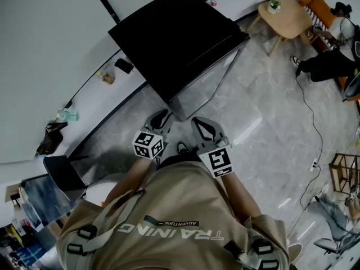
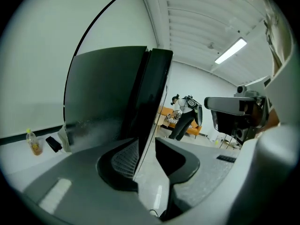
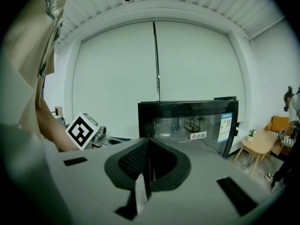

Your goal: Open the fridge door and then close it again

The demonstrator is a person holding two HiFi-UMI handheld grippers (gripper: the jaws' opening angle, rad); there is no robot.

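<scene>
The black fridge (image 1: 174, 35) stands on the floor ahead of me, its glass door (image 1: 205, 86) flat against the body. My left gripper (image 1: 160, 117) hovers short of the door's near corner. In the left gripper view its jaws (image 2: 147, 153) stand apart, open, with nothing between the pads, and the door's edge (image 2: 154, 88) shows farther off through the gap. My right gripper (image 1: 202, 125) is beside it, a little to the right. In the right gripper view its jaws (image 3: 149, 161) meet, shut on nothing, pointing at the glass front (image 3: 187, 121).
A round wooden table (image 1: 284, 16) and a seated person (image 1: 329, 63) are at the far right, with a cable (image 1: 315, 128) trailing over the floor. A white ledge (image 1: 84, 103) with a bottle (image 1: 106, 76) runs along the wall at left. A black chair (image 1: 64, 173) stands near left.
</scene>
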